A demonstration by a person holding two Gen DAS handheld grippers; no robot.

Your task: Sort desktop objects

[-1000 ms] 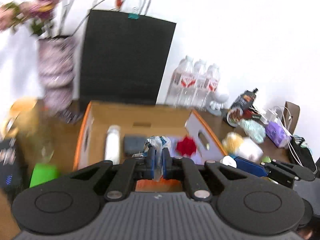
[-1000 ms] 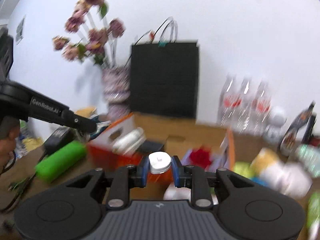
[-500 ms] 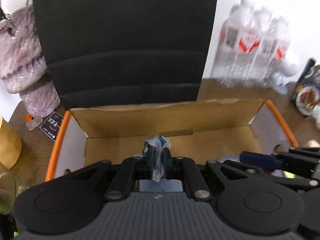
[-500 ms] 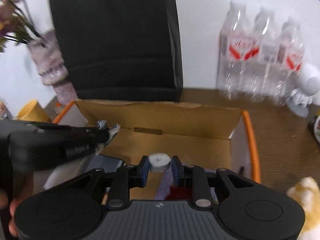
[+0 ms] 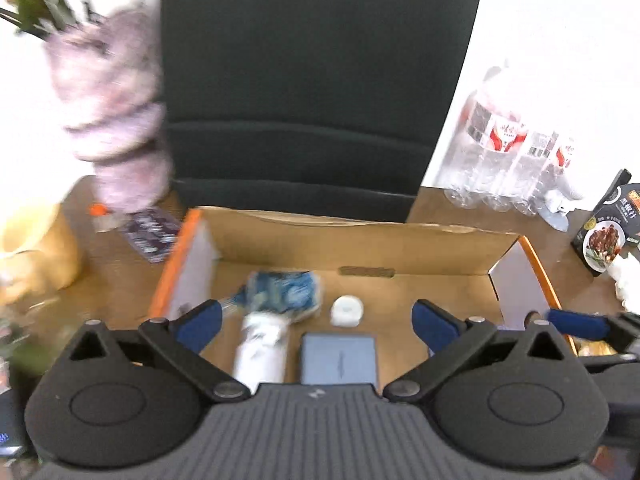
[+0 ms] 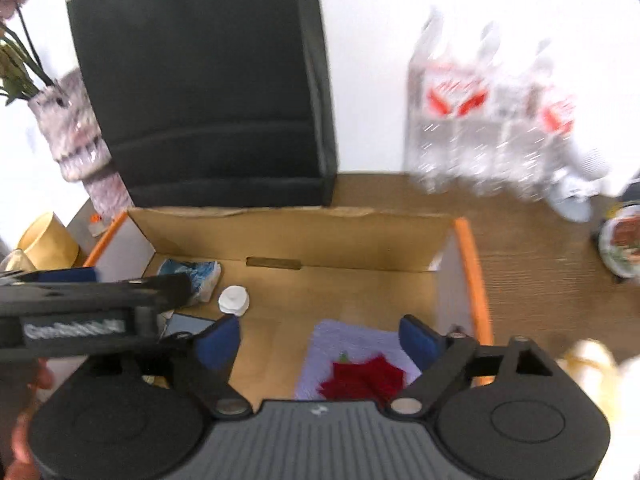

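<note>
Change: I see both grippers released since half a second ago; blue-white packet (image 5: 280,294) and white round cap (image 5: 346,310) now lie on the floor of the cardboard box (image 5: 360,240).
Left gripper (image 5: 316,320): jaws spread wide, empty.
Right gripper (image 6: 320,338): jaws spread wide, empty.
Left view only: white cylinder (image 5: 262,354), grey flat case (image 5: 339,360).
Right view only: red crumpled piece (image 6: 364,378) on lilac sheet (image 6: 348,336).
Box: corrugated brown, orange-edged.
</note>
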